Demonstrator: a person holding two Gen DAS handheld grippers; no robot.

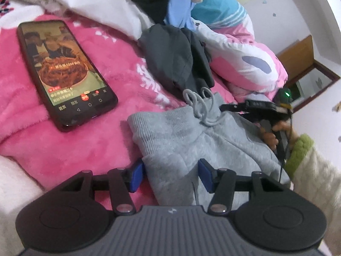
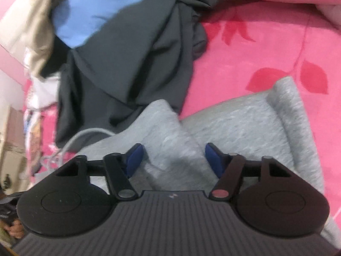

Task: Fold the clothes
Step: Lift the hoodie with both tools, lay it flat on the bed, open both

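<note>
Fingers first: on our left gripper (image 1: 171, 176) the blue pads stand partly apart over the near edge of the grey sweatpants (image 1: 187, 140), fabric lying between them but not pinched, so we hold nothing there yet.

Going left to right across the bed, the phone (image 1: 64, 72) lies face up with its screen lit on the pink blanket (image 1: 32, 132), near the sweatpants' waistband corner. Next comes the sweatpants themselves, lying partly folded on the blanket with the drawstring (image 1: 200, 106) looped at the top. Behind them sits a dark grey garment (image 1: 177, 57), touching the waistband, and a heap of other clothes.

On the right, our right gripper (image 2: 171, 160) also hangs half open over a raised fold of the sweatpants (image 2: 234, 123), gripping nothing.

We judge the risks as these: closing on one layer only would drag the fold apart; a finger could snag the drawstring; the left pad could catch blanket pile along with the cloth; and sweeping the fabric leftward could nudge the phone.
</note>
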